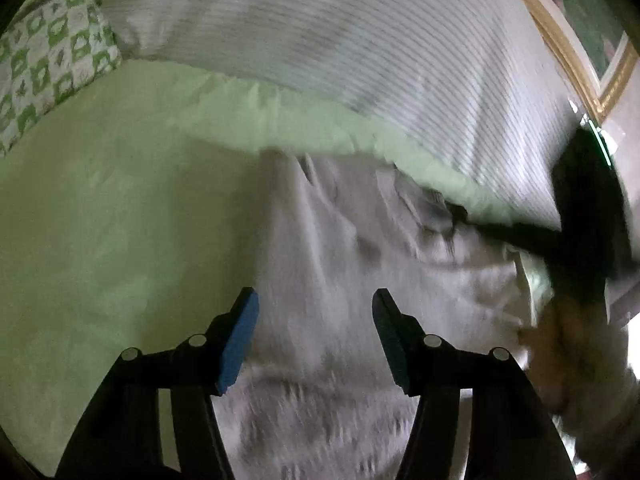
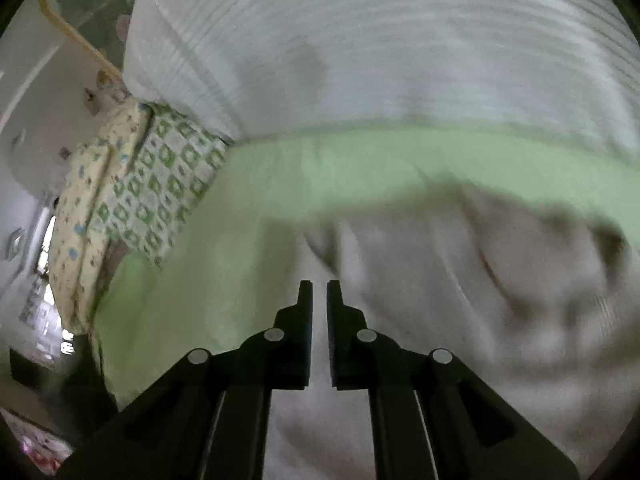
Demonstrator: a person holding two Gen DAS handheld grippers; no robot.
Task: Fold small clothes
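Observation:
A small white-grey garment [image 1: 340, 248] lies crumpled on a pale green bedsheet [image 1: 120, 220]. My left gripper [image 1: 316, 300] is open just above the garment, its blue pads apart, holding nothing. The right gripper [image 1: 460, 216] shows in the left wrist view as a dark shape at the garment's far right edge, and seems to pinch the cloth there. In the right wrist view the right gripper [image 2: 320, 288] has its jaws almost together over the garment [image 2: 460, 300]. Whether cloth sits between them is blurred.
A white ribbed blanket [image 1: 340, 40] lies across the back of the bed. A green-and-white patterned pillow [image 1: 48, 60] sits at the far left, also seen in the right wrist view [image 2: 168, 192]. A gold picture frame [image 1: 568, 52] hangs on the wall at right.

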